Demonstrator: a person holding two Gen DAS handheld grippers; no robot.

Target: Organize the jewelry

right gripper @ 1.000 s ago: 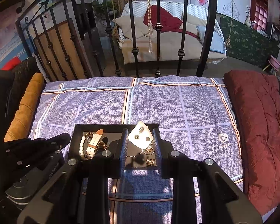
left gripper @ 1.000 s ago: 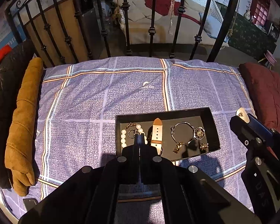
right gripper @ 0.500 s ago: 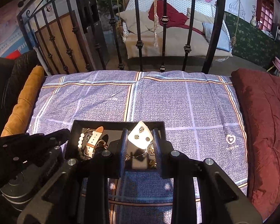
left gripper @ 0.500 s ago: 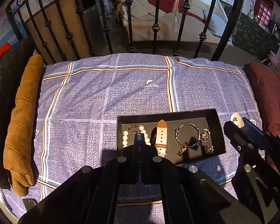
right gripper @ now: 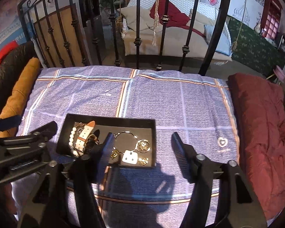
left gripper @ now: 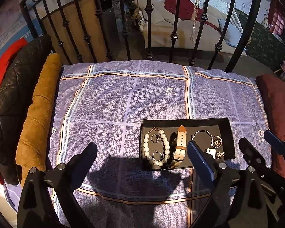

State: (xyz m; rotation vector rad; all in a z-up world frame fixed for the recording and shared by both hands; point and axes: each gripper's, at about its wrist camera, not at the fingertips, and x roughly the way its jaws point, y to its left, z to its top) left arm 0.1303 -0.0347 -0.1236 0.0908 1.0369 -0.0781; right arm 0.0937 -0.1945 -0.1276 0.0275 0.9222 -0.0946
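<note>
A black tray (left gripper: 184, 122) (right gripper: 108, 118) lies on the purple checked bedspread. It holds a pearl bracelet (left gripper: 166, 148) (right gripper: 71, 138), a tan-and-white watch strap (left gripper: 180, 142) (right gripper: 84, 134), a silver bangle (left gripper: 203, 133) (right gripper: 126, 134), gold earrings (right gripper: 143, 161) and a white earring card (right gripper: 130, 156) (left gripper: 211, 151). My left gripper (left gripper: 142, 153) is open and empty, just short of the tray's near left corner. My right gripper (right gripper: 142, 142) is open and empty above the tray's right end, with the card lying in the tray below it.
A brown bolster (left gripper: 38, 114) and a black jacket (left gripper: 11, 95) lie along the left. A maroon quilt (right gripper: 262, 129) lies along the right. A black iron bed rail (right gripper: 136, 43) stands at the far edge. Bare bedspread (left gripper: 123, 95) stretches beyond the tray.
Both grippers opened. The white earring card left my right gripper and now lies in the tray. My left gripper moved left of the tray.
</note>
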